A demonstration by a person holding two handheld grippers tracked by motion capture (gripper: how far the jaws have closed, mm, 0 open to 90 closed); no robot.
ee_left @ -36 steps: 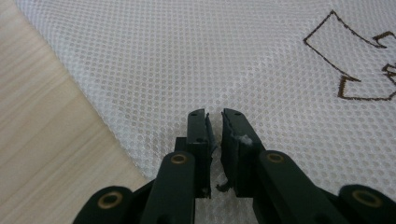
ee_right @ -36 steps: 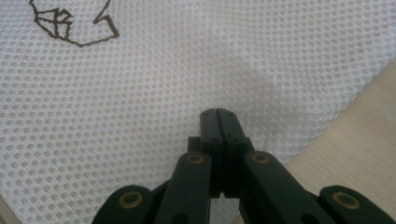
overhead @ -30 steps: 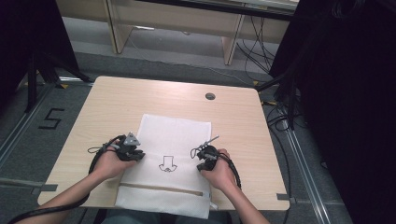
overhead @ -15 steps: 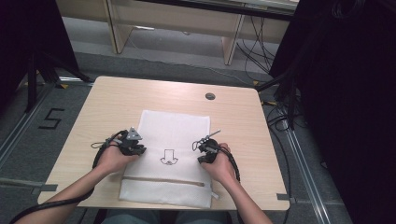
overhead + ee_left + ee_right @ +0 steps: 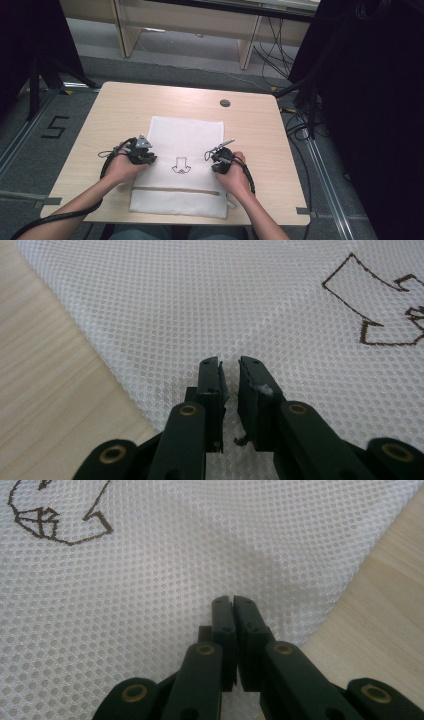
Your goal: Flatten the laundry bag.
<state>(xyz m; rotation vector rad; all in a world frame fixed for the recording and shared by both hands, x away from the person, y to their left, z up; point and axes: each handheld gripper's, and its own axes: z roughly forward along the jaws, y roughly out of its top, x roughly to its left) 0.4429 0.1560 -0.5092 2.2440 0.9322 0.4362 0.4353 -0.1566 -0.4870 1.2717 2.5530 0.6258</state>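
On the pale wooden worktop lies a white mesh bag, spread flat, and both grippers sit low on it, well apart, one to each side of its brown printed emblem. The left gripper has its fingers parted by a narrow gap; they have just been opening, with only flat mesh beneath the tips and nothing pinched. The right gripper has its fingers pressed together, with no fold of cloth caught between them. Since a second ago the bag has slid toward the person's body, its zip edge now nearer the worktop's front, and both hands have drawn back with it.
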